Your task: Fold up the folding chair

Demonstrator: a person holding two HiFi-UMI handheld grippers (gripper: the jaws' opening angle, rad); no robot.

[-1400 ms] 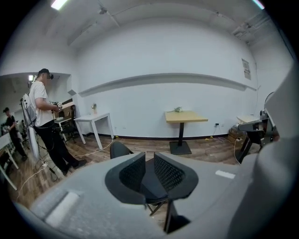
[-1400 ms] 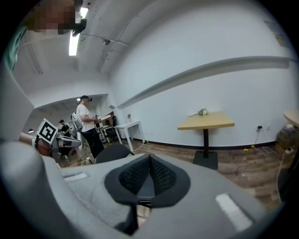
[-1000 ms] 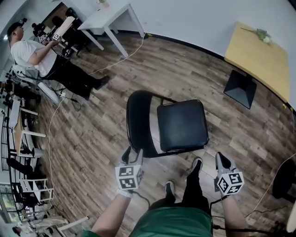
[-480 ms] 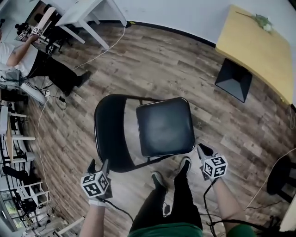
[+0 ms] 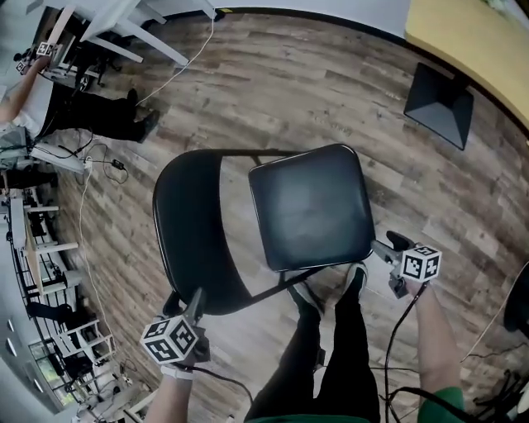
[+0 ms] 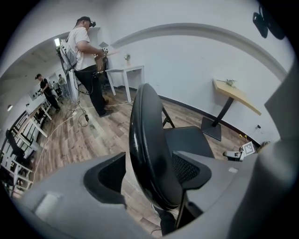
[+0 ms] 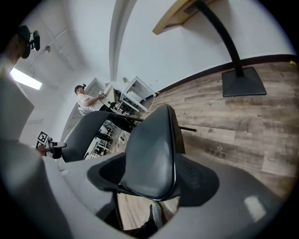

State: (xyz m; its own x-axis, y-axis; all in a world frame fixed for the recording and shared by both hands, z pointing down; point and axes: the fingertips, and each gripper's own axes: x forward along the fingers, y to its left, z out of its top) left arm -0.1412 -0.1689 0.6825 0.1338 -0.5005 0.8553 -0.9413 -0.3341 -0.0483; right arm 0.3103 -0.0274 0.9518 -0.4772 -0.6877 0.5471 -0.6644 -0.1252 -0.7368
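The black folding chair stands unfolded on the wood floor, with its backrest at the left and its padded seat at the right in the head view. My left gripper is at the near rim of the backrest. In the left gripper view the backrest stands edge-on between the jaws of the left gripper, which are opening. My right gripper is at the seat's near right corner. In the right gripper view the seat lies between the opening jaws of the right gripper.
My legs and shoes stand just in front of the chair. A yellow table on a black base is at the far right. At the far left are a white table, floor cables and another person.
Both grippers have dropped toward the chair, the left to the backrest's rim, the right to the seat's corner. The right jaws, shut before, now stand apart. The chair fills more of the view.
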